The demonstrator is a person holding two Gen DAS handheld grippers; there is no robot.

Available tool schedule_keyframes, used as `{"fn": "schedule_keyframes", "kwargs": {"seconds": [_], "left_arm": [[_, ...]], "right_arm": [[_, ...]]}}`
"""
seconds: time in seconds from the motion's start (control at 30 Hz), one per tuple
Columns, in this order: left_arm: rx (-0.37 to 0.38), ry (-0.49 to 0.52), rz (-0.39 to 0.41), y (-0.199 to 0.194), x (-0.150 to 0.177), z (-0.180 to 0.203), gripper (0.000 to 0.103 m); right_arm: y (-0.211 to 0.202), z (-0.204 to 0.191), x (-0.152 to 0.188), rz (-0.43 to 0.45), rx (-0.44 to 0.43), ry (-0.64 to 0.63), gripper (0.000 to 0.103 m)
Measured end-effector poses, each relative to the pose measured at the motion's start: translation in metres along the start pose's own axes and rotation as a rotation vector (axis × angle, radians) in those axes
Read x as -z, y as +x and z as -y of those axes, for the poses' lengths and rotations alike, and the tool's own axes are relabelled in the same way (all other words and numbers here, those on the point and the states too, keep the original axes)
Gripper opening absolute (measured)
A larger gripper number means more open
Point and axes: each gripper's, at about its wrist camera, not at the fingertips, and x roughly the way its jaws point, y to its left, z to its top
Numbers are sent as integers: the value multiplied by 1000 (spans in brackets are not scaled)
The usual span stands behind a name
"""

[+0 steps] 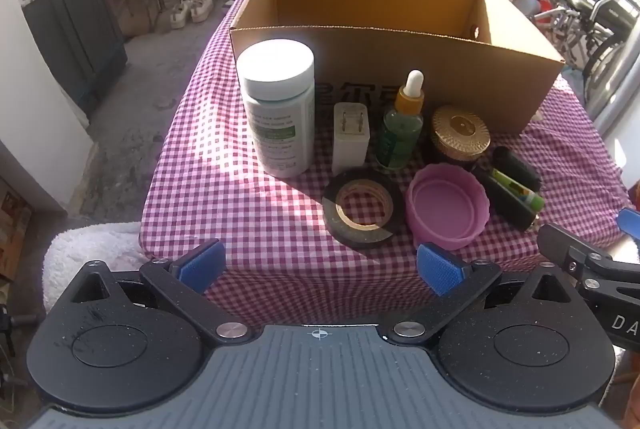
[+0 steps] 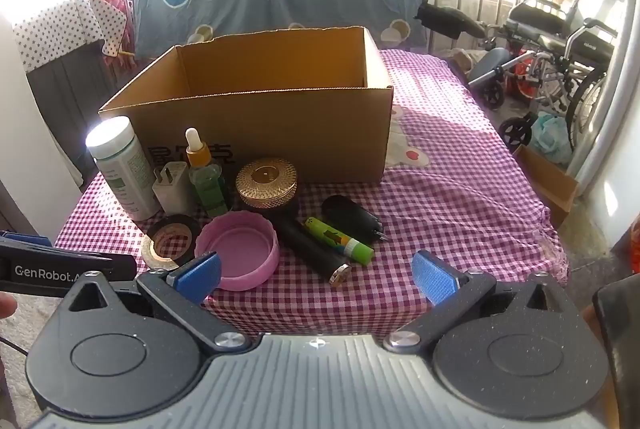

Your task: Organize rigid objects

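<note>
Hovering at the near edge of the counter (image 1: 256,213), the left tongs (image 1: 320,267) and the right tongs (image 2: 316,273) both gape wide — nothing between the blue pads. Just ahead lie the tape roll (image 1: 363,213) and the pink lid (image 1: 448,211), beside a black case (image 2: 316,249) with a green tube (image 2: 340,235). Behind stand the white bottle (image 1: 278,109), charger (image 1: 351,137), dropper bottle (image 1: 402,127) and gold-lidded jar (image 1: 460,133) — all against the open cardboard box (image 1: 400,77).

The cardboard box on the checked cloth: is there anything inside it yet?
The cardboard box shows only bare inner walls; nothing rises into sight. Its floor is hidden behind the near wall in both views, so something low could lie there unseen.
</note>
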Motion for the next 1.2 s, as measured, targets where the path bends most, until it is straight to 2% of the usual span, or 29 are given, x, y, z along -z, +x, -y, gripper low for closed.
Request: {"fn": "schedule_keyframes", "kwargs": {"seconds": [1.2], "left_arm": [[-32,1,13,-4,1,-4,103]], "right_arm": [[-1,-1,0,1,-5,-1,103]]}}
